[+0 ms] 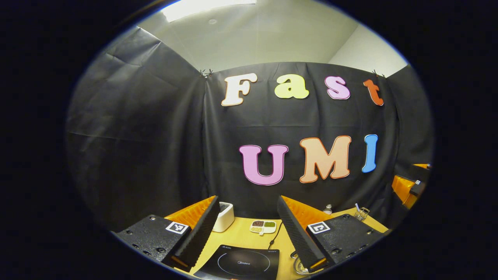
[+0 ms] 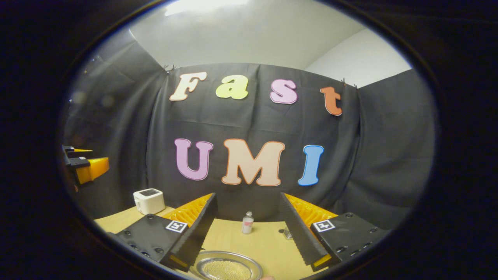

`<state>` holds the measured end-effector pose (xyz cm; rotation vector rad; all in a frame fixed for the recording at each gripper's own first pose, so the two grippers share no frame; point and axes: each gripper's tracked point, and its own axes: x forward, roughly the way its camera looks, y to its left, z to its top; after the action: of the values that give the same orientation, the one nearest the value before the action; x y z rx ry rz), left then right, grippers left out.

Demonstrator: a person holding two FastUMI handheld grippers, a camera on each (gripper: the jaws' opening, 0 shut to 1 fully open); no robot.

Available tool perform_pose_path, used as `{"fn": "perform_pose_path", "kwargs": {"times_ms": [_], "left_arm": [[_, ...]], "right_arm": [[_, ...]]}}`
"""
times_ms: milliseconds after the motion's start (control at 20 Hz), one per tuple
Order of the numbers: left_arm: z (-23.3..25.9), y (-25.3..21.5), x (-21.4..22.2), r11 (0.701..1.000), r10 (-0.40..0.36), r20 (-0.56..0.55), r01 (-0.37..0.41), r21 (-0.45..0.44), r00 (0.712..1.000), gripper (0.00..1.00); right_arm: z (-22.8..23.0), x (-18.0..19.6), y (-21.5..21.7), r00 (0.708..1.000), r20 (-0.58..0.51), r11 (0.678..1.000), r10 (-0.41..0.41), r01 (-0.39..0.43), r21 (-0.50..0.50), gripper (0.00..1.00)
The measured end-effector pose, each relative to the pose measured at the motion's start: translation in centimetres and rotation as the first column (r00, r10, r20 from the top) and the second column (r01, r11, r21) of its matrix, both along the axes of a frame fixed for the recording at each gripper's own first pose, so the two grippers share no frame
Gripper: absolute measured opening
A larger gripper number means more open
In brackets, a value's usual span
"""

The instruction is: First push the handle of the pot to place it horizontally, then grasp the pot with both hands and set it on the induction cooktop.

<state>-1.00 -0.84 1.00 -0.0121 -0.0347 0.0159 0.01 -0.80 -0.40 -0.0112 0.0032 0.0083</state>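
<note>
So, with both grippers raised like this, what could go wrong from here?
1. The cooktop has its cord trailing across the table; a lowered left gripper might snag it.
2. A small bottle stands ahead of the right gripper; a sweep might tip it.
3. The metal dish holds loose grains, which could spill if bumped.

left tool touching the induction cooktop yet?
Apart. In the left gripper view the left tool hangs open above the induction cooktop, with bare table showing between its fingers.
</note>
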Motion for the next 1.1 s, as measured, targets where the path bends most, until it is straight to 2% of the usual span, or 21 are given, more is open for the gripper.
{"fn": "perform_pose_path", "kwargs": {"times_ms": [50, 100, 550, 600, 650, 750, 800, 850, 950, 1100], "left_arm": [[0.0, 0.0, 0.0, 1.0, 0.002, 0.004, -0.002, 0.004, 1.0, 0.95], [0.1, 0.0, -0.1, 1.0, 0.004, 0.006, -0.004, 0.011, 1.0, 0.93], [0.0, -0.2, -0.2, 1.0, 0.008, 0.013, -0.009, 0.03, 1.0, 0.93], [0.1, -0.1, -0.2, 0.999, 0.009, 0.012, -0.009, 0.03, 1.0, 0.93], [0.0, -0.2, -0.1, 0.999, 0.01, 0.01, -0.011, 0.031, 1.0, 0.93], [0.0, -0.1, -0.1, 0.999, 0.012, 0.009, -0.012, 0.031, 1.0, 0.93], [-0.1, -0.2, -0.1, 0.999, 0.012, 0.009, -0.013, 0.031, 1.0, 0.93], [-0.2, -0.2, 0.0, 0.999, 0.012, 0.008, -0.012, 0.032, 1.0, 0.93], [-0.2, -0.1, -0.1, 0.999, 0.01, 0.006, -0.01, 0.038, 1.0, 0.93], [-0.1, -0.2, -0.1, 0.999, 0.008, 0.009, -0.008, 0.044, 1.0, 0.95]], "right_arm": [[-0.2, 0.0, 0.0, 1.0, 0.0, 1.0, 0.0, 0.0, 0.001, 0.99], [-0.1, 0.0, 0.0, 1.0, 0.001, 1.0, 0.001, -0.001, 0.003, 0.99], [-1.6, 0.1, -0.3, 1.0, -0.023, 1.0, 0.006, -0.006, 0.005, 1.0], [-1.8, 0.0, -0.2, 0.999, -0.03, 1.0, 0.013, -0.013, 0.004, 0.96], [-2.2, 0.0, -0.1, 0.999, -0.038, 1.0, 0.013, -0.013, 0.002, 0.96], [-3.2, -0.1, -0.1, 0.998, -0.061, 1.0, 0.016, -0.016, 0.009, 0.75], [-3.8, -0.2, -0.3, 0.997, -0.075, 1.0, 0.009, -0.009, 0.011, 0.71], [-4.4, -0.1, -0.4, 0.996, -0.087, 1.0, 0.01, -0.008, 0.014, 0.55], [-5.9, -0.5, -0.4, 0.993, -0.12, 1.0, 0.018, -0.015, 0.026, 0.35], [-8.2, -1.0, 0.3, 0.983, -0.175, 0.998, 0.051, -0.042, 0.052, 0.36]]}}
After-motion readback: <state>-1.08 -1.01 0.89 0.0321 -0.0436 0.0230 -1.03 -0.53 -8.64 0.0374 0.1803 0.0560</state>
